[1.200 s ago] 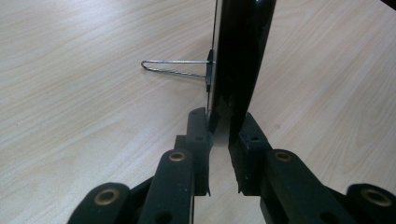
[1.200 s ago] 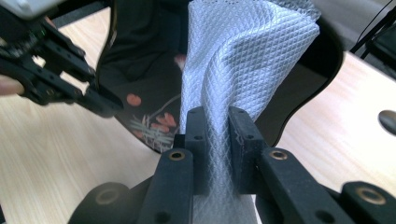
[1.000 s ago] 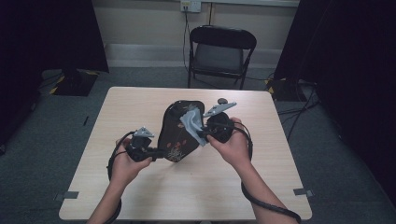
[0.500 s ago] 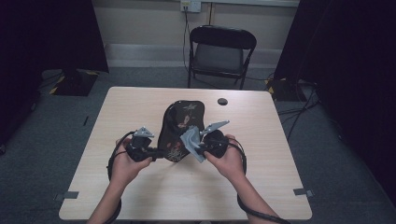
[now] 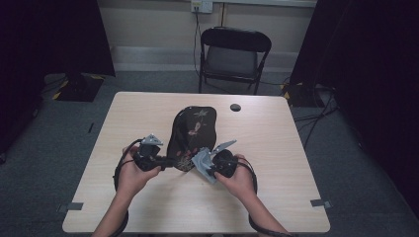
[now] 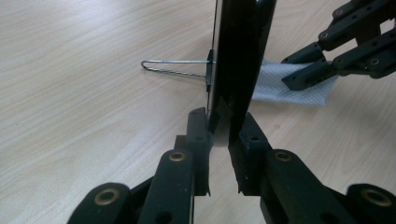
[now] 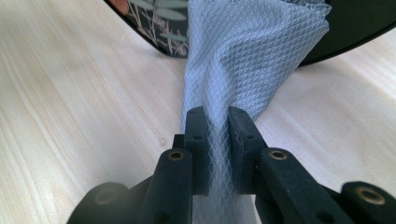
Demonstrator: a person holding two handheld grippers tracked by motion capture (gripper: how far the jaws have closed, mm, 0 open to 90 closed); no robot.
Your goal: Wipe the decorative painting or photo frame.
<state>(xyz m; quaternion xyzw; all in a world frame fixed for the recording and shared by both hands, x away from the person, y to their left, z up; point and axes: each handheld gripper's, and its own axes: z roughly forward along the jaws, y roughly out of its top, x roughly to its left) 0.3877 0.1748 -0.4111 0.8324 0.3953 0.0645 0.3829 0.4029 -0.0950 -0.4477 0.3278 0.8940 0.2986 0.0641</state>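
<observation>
- The tray [image 5: 193,131], a dark oval piece with a flower pattern, stood near the desk [image 5: 276,148] centre in the high view, tilted up, its long axis running from 6 to 12 o'clock.
- The left tongs [image 5: 168,162] were clamped on the tray's near rim at about 7 o'clock. In the left gripper view the jaws pinched the thin edge [image 6: 229,126] from both sides.
- A wire stand [image 6: 175,67] projected from the tray's back face and lay along the desk.
- The right tongs [image 5: 203,167] were clamped on a grey-white cloth [image 7: 243,60]. The jaws pressed its gathered lower part, and the free upper part lay against the tray's patterned face.
- Governing relation: the tray face lay at about 11 o'clock from the right tongs, just beyond the cloth. The cloth sat at the tray's near end, about 5 o'clock on the oval.
- Judgement: the work appeared to be wiping the tray. The unwiped length extended toward 12 o'clock, so the next stroke would probably run along the long axis, away from the person.
- The right hand [image 5: 237,173] was the wiping hand; the left hand [image 5: 131,175] served as the brace.
</observation>
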